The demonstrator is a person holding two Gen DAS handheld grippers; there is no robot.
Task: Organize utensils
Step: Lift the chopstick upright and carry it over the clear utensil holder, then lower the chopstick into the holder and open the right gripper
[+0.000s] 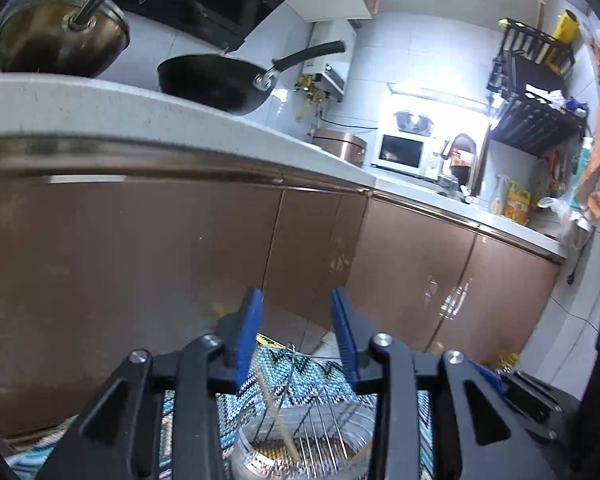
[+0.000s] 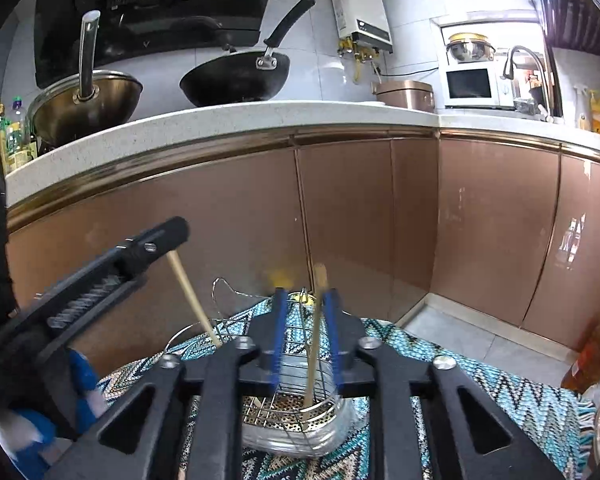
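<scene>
A wire utensil holder (image 2: 292, 404) with a perforated metal base stands on a zigzag-patterned cloth (image 2: 480, 392). Two wooden chopsticks lean in it: one (image 2: 194, 300) at the left, one (image 2: 316, 332) between the blue fingers of my right gripper (image 2: 306, 304). The right jaws stand open, and the stick rests loose near the right finger. My left gripper (image 1: 296, 300) is open and empty above the holder (image 1: 300, 440), where one chopstick (image 1: 276, 416) shows. The left gripper's body (image 2: 100, 280) shows at the left of the right wrist view.
Brown cabinet doors (image 2: 360, 220) rise right behind the cloth, under a white counter (image 2: 220, 124). A steel pot (image 2: 88, 100) and a black wok (image 2: 236, 76) sit on the counter. An oil bottle (image 2: 592, 352) stands at the right on the floor tiles.
</scene>
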